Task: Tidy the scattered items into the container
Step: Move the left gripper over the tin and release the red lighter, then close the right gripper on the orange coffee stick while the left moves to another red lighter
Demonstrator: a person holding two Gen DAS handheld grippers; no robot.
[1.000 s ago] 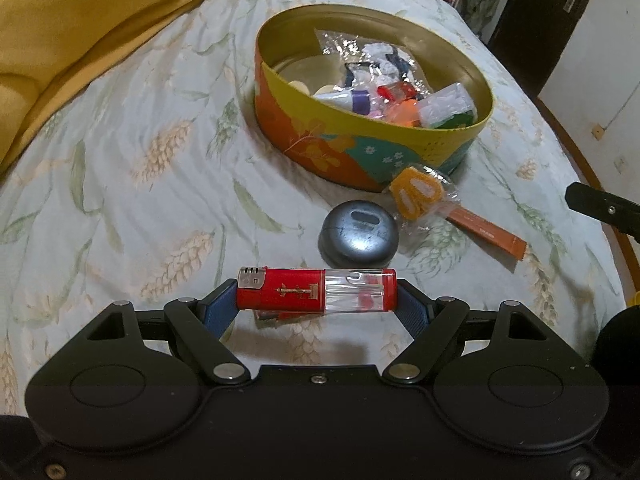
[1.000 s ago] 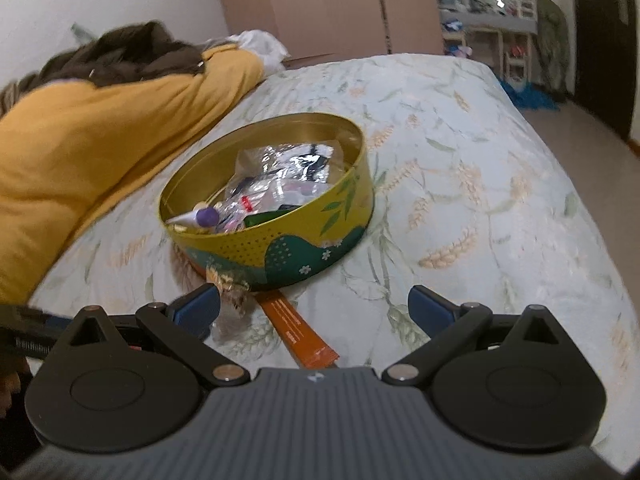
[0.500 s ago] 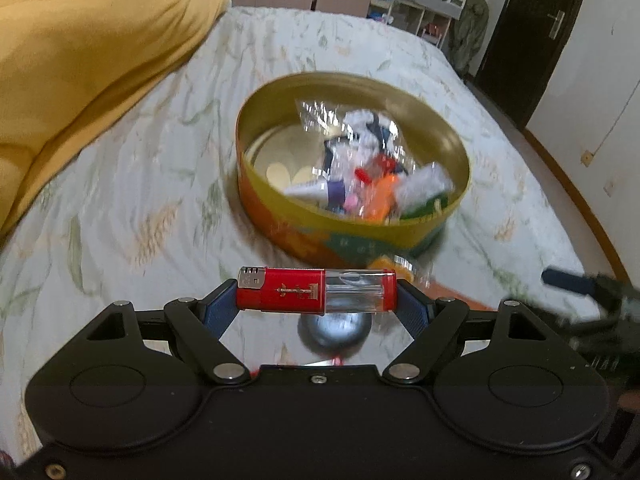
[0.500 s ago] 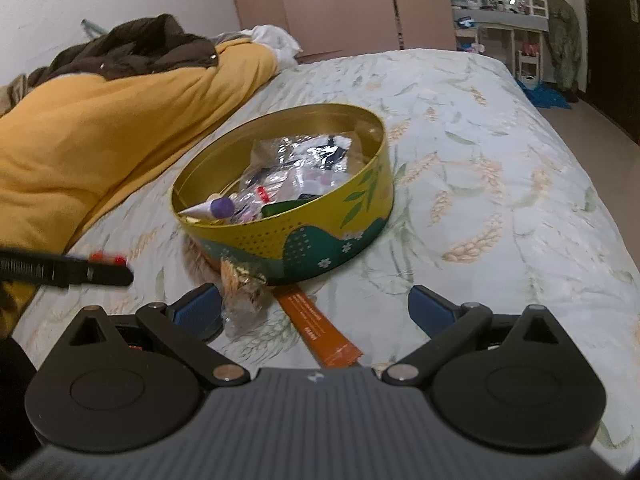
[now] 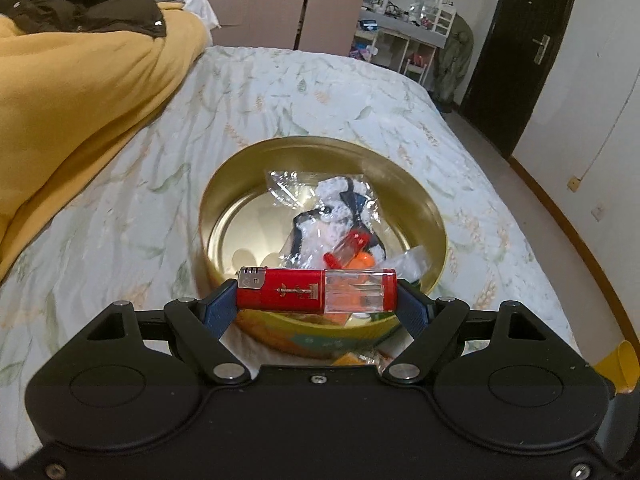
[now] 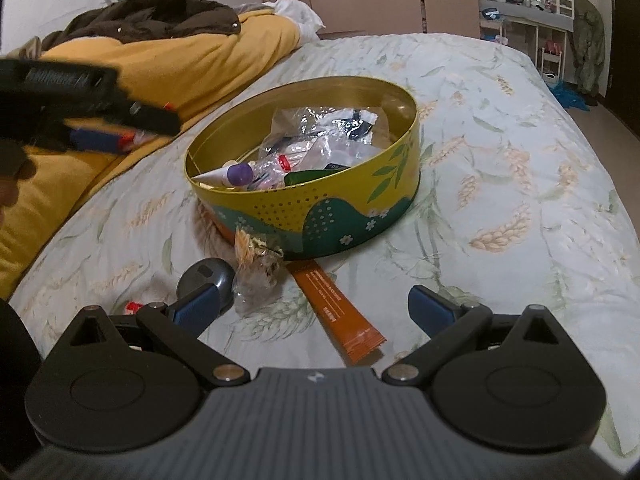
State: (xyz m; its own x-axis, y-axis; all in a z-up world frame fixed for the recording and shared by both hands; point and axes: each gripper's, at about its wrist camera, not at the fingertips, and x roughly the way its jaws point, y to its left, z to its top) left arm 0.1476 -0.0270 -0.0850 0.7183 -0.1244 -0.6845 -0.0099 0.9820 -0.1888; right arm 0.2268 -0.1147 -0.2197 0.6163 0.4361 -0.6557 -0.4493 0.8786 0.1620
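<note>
My left gripper (image 5: 316, 306) is shut on a red and clear lighter (image 5: 316, 290), held crosswise by its ends just in front of and above the near rim of the round tin (image 5: 224, 184). The tin (image 6: 320, 212), yellow and green outside, holds plastic bags, a small tube and other bits. In the right wrist view the left gripper (image 6: 104, 128) hangs blurred at the far left, above the bed. My right gripper (image 6: 316, 306) stands open, low over the bed. Before it lie an orange sachet (image 6: 340, 312), a clear wrapped snack (image 6: 256, 268) and a grey round case (image 6: 206, 278).
A yellow blanket (image 5: 68, 112) with a dark jacket (image 5: 76, 4) on it is piled along the bed's left side. A small red item (image 6: 132, 307) lies by the right gripper's left finger. Floral bedsheet (image 6: 500, 168) stretches right of the tin. A shelf and a dark door stand beyond the bed.
My left gripper has risen and moved forward with the lighter, from over the grey case to the tin's near rim. The right gripper has shifted slightly, bringing the case and snack into view.
</note>
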